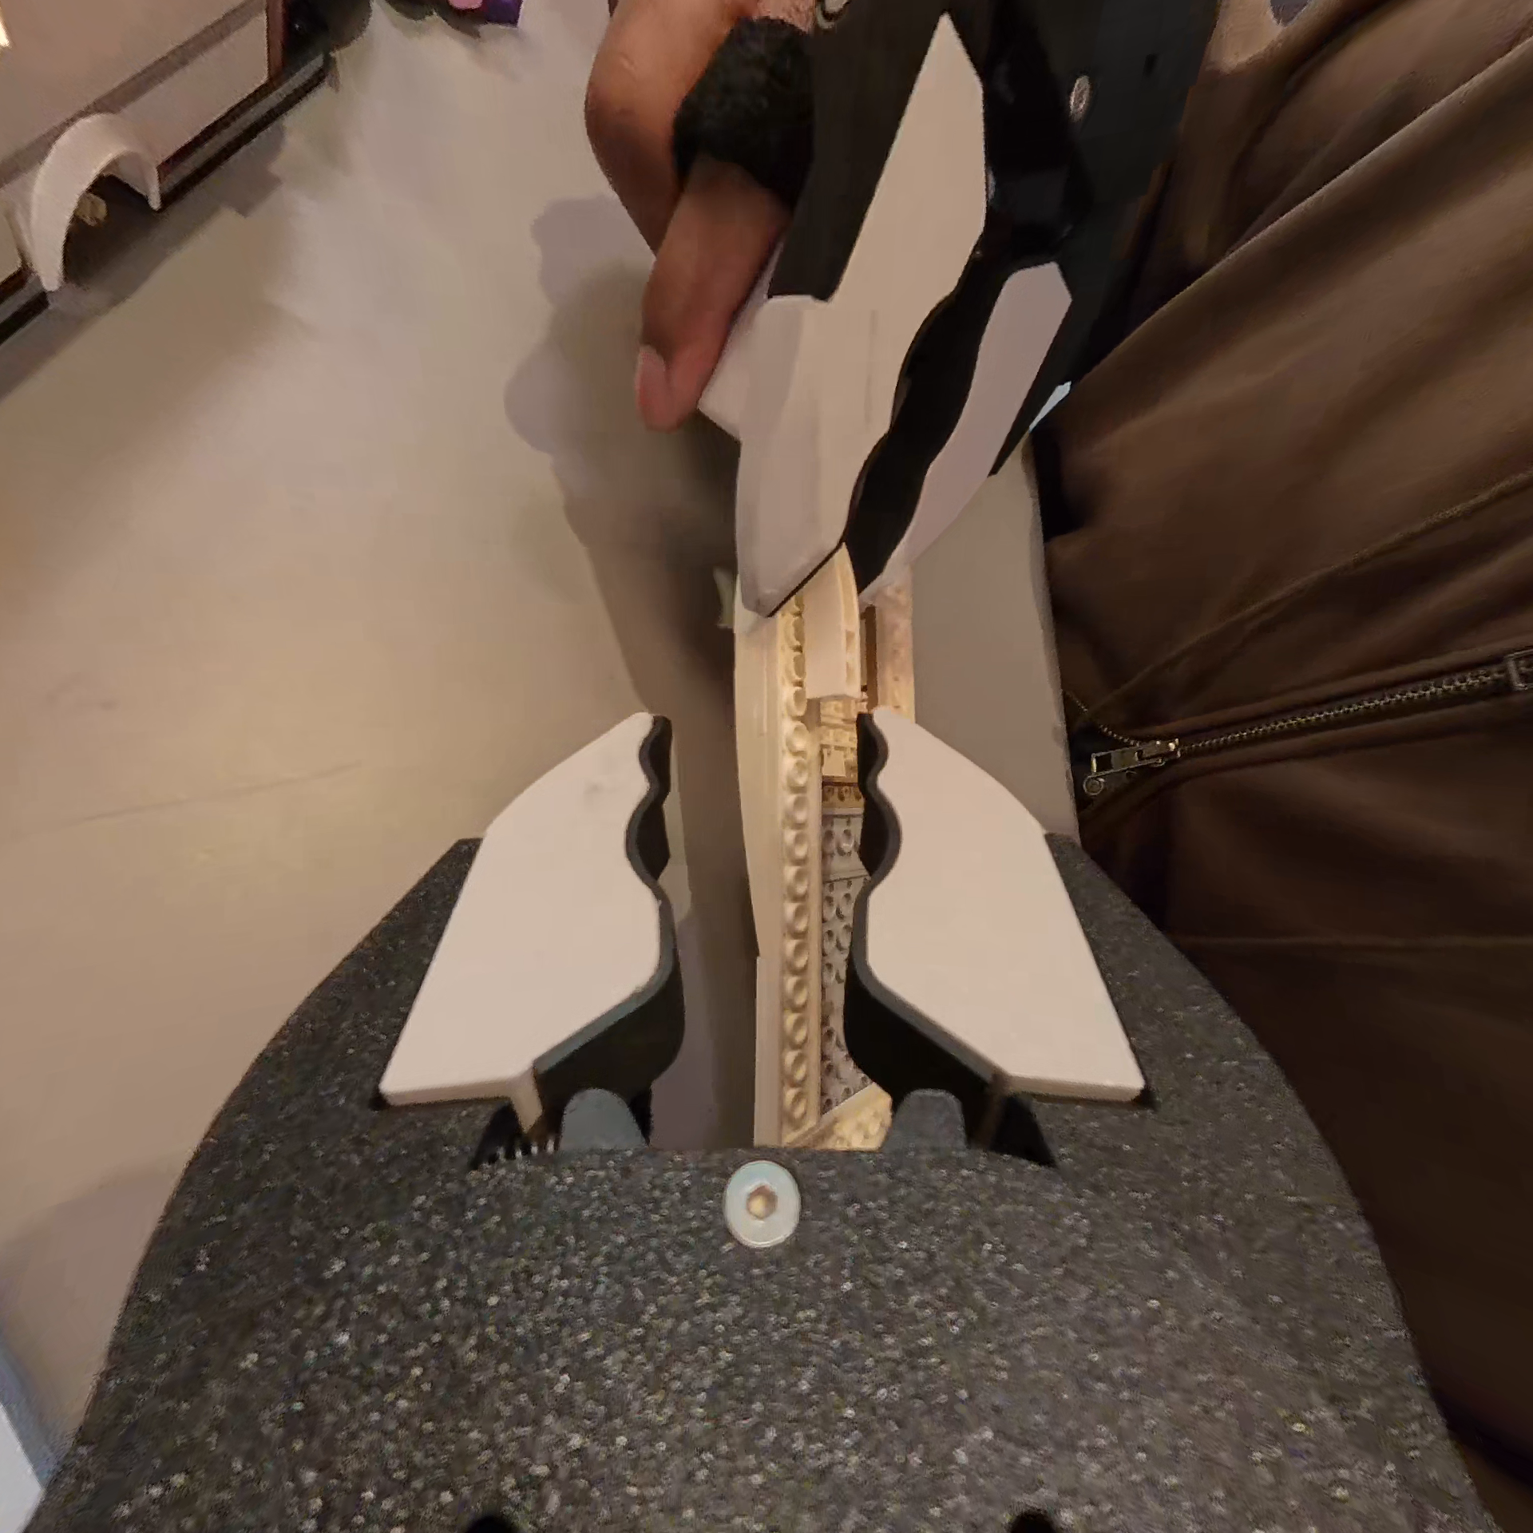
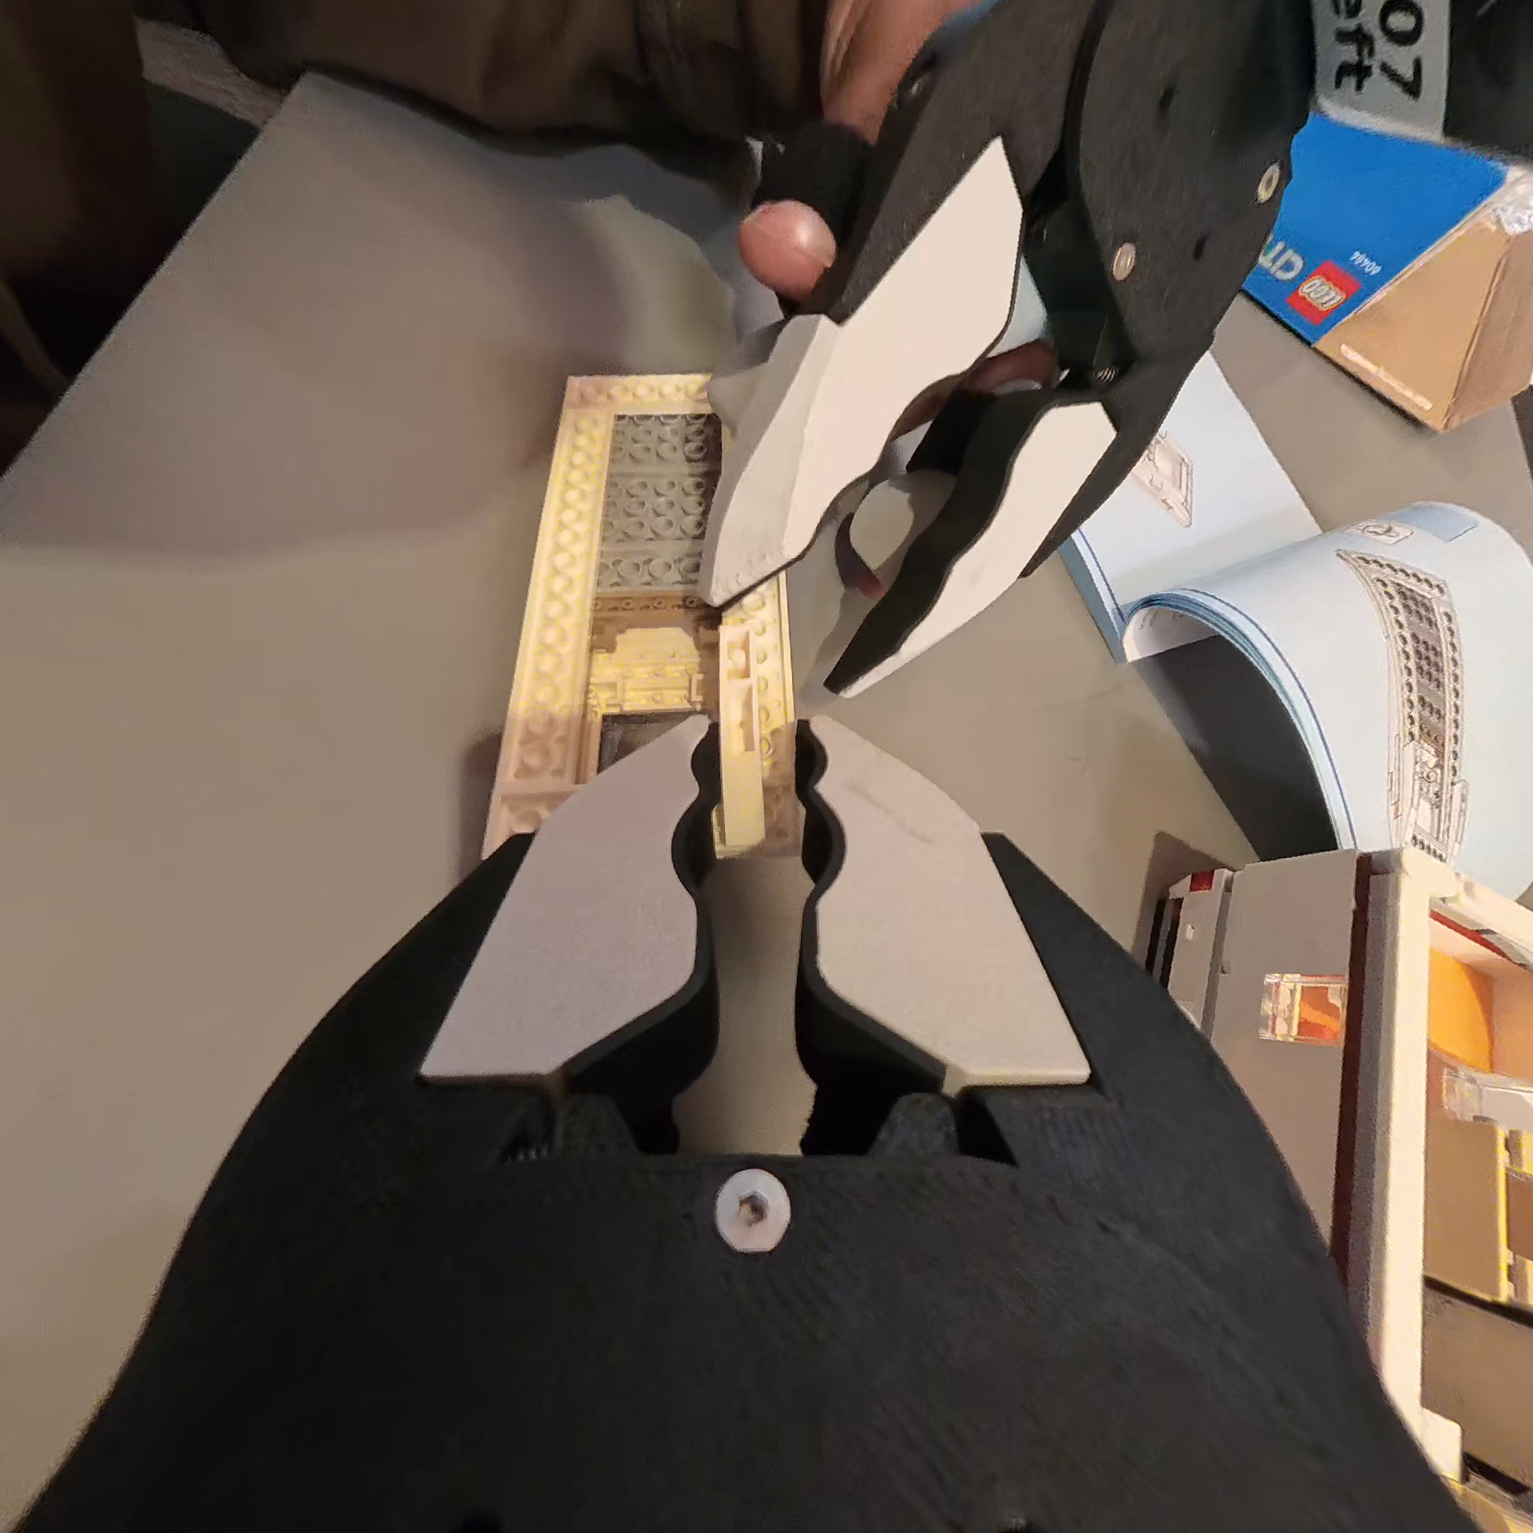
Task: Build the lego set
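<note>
In the left wrist view, the left tool (image 1: 763,730) stood open above a long cream brick plate (image 1: 767,829) on the tabletop (image 1: 290,664), its pads apart from it. In the right wrist view, the right tool (image 2: 753,734) was narrowly apart over the plate's near right rim, gripping nothing, the left tool just beyond.

Counts of things on and around the grey table (image 2: 249,581)

Two grippers: left gripper (image 2: 776,630) at 12 o'clock in the right wrist view, right gripper (image 2: 755,730) at centre. Four white fingers, two per gripper. One cream studded brick plate (image 2: 564,581) at 11 o'clock, with one smooth cream brick (image 2: 738,780) along its near edge. One open instruction booklet (image 2: 1369,630) at 3 o'clock. One blue box (image 2: 1369,232) at 1 o'clock. One white brick-built model (image 2: 1327,995) at 4 o'clock. One brown jacket (image 1: 1286,498) with one zip (image 1: 1244,730) at 3 o'clock in the left wrist view. Two white arches (image 1: 91,182) at 10 o'clock there.
</note>
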